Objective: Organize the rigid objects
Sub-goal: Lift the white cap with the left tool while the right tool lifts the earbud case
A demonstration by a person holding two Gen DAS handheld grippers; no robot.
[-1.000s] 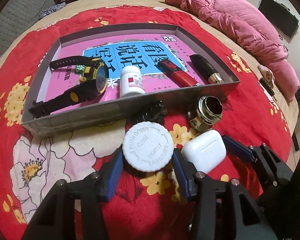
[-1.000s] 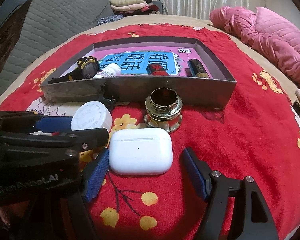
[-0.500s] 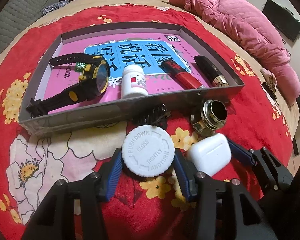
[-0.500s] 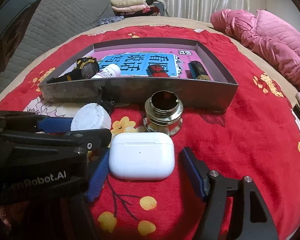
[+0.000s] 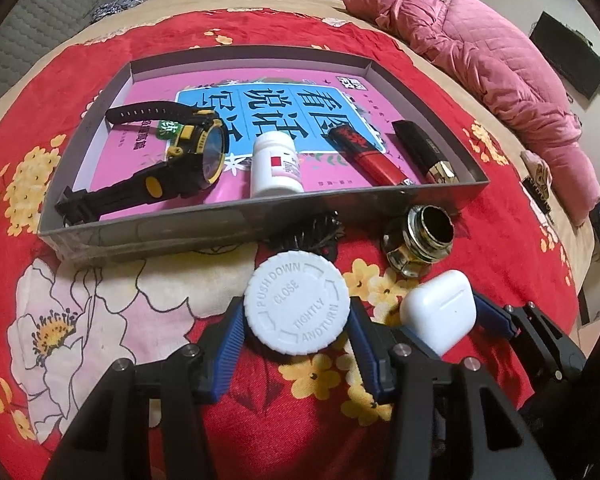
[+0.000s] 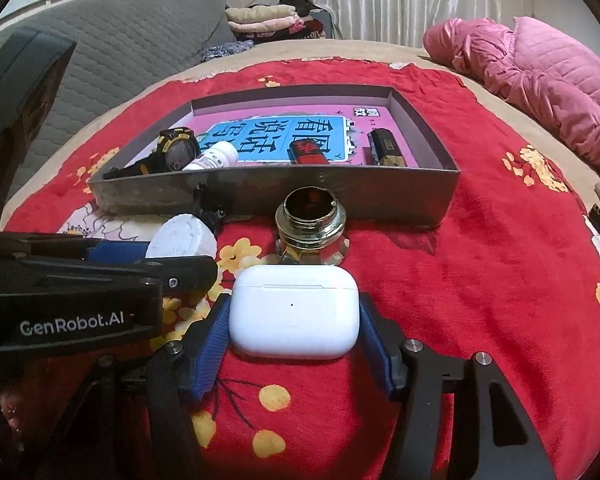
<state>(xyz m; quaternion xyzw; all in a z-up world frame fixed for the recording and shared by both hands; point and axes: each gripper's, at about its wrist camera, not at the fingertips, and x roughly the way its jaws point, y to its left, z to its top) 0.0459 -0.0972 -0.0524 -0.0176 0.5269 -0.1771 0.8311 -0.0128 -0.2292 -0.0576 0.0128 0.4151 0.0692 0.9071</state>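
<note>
My left gripper (image 5: pixel 296 320) is shut on a white child-proof cap (image 5: pixel 297 302), held just above the red cloth. My right gripper (image 6: pixel 294 320) is shut on a white earbud case (image 6: pixel 294 316), which also shows in the left wrist view (image 5: pixel 440 312). Ahead stands a grey shallow box (image 5: pixel 228 222) with a pink and blue book as its floor. In the box lie a black and yellow watch (image 5: pixel 188 160), a small white pill bottle (image 5: pixel 275 168), a red lipstick (image 5: pixel 368 156) and a black and gold tube (image 5: pixel 424 152).
A brass fitting (image 5: pixel 420 240) stands on the red flowered cloth (image 5: pixel 80 320) just before the box's front wall, beside a black spiky clip (image 5: pixel 316 232). A pink quilted jacket (image 5: pixel 492 64) lies at the right. A grey sofa (image 6: pixel 120 40) is at the back left.
Both grippers have closed on their objects and lifted slightly, drawing a little nearer the box. The right jaws were wide around the earbud case a second ago; now they touch its sides.
</note>
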